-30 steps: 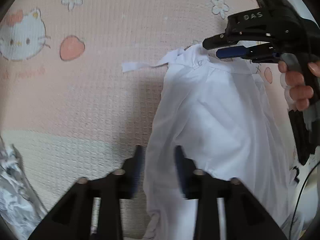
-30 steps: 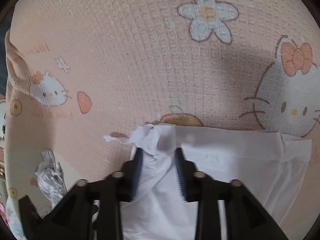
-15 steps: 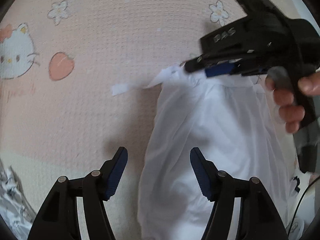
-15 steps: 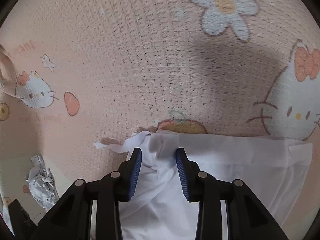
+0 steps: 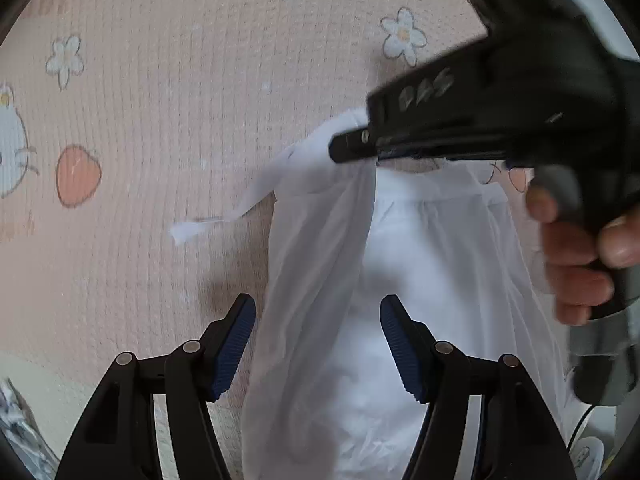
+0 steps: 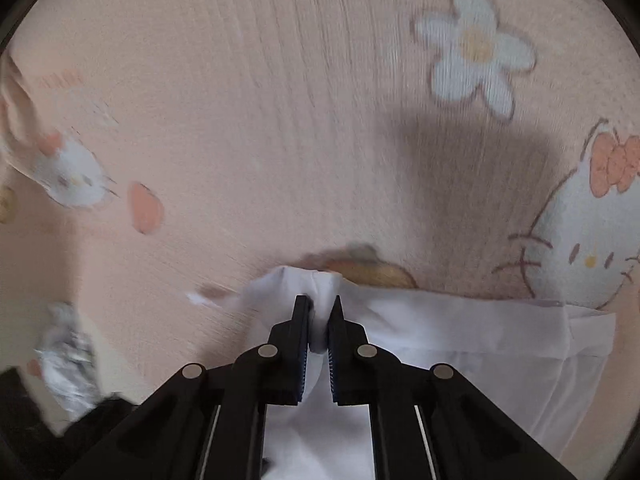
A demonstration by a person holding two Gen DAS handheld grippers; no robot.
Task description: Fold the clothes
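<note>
Right tool closing, pads pinching the far left corner of the white garment; left tool open, straddling its near left edge over the pink blanket

A white garment lies on the pink cartoon-print mat.

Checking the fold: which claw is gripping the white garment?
The right claw, pinching the white garment near its top edge; the left claw stands open around it.
</note>
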